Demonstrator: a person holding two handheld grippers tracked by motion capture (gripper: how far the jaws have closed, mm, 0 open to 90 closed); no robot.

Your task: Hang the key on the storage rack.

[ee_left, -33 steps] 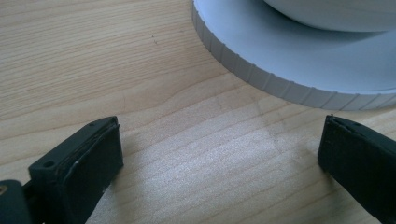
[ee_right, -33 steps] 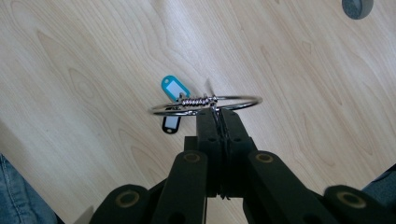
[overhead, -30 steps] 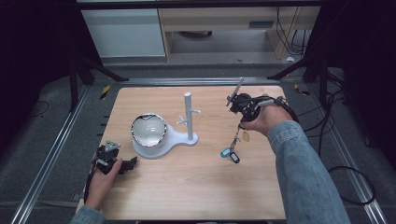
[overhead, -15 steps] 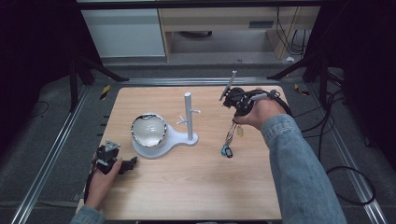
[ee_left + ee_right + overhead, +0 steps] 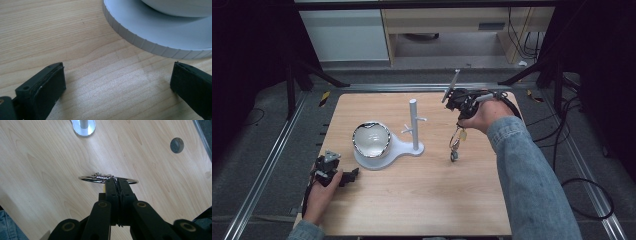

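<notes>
Right hand-held gripper (image 5: 457,123) has lifted the key ring (image 5: 455,141) off the table (image 5: 412,200).

We wear a blue denim sleeve on our right arm. Each hand carries a black two-jaw gripper: the left gripper (image 5: 332,169) has a grey three-cornered plate on top, the right gripper (image 5: 458,100) trails black cable.

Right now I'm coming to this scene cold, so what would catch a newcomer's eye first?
The right hand-held gripper, lifted over the table's far right part, is shut on a key ring whose keys and tags dangle below it. Near the middle stands a white stand with a post and pegs, a shiny bowl in its base. At the near left, the left hand-held gripper rests open on the wooden table.
</notes>
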